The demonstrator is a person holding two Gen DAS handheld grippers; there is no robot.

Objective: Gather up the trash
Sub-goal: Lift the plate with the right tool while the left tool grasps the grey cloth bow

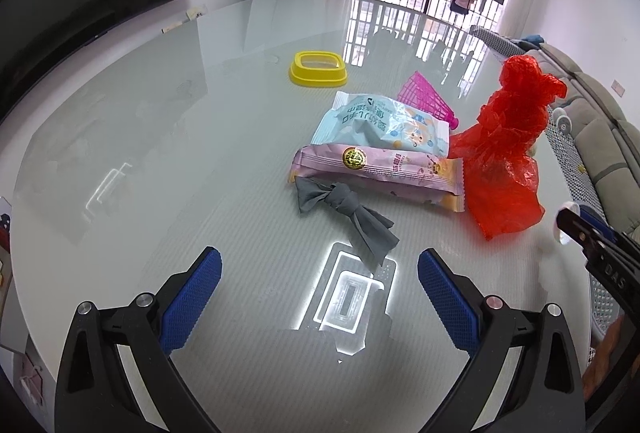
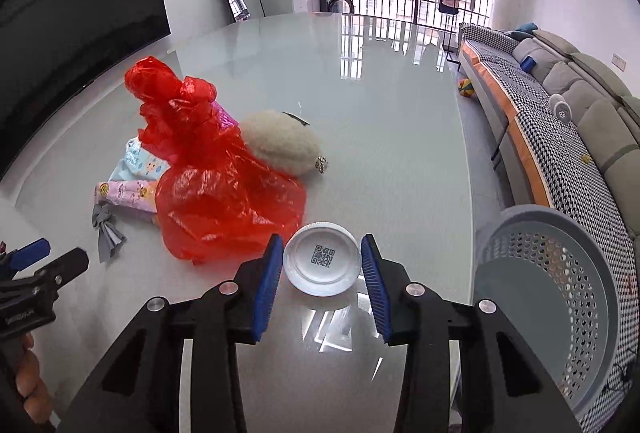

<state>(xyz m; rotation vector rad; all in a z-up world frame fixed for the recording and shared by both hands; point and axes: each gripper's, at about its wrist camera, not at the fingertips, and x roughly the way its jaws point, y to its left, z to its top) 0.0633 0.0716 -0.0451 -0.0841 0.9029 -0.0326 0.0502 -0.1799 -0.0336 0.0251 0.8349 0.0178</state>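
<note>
White lid [image 2: 321, 262] beside red bag [image 2: 224, 189]

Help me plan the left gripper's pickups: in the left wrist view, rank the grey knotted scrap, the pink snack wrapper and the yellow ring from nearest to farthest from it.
From the left gripper:
1. Grey knotted scrap, just ahead, slightly right.
2. Pink snack wrapper, right behind the scrap.
3. Yellow ring, farthest, alone toward the table's far side.
</note>
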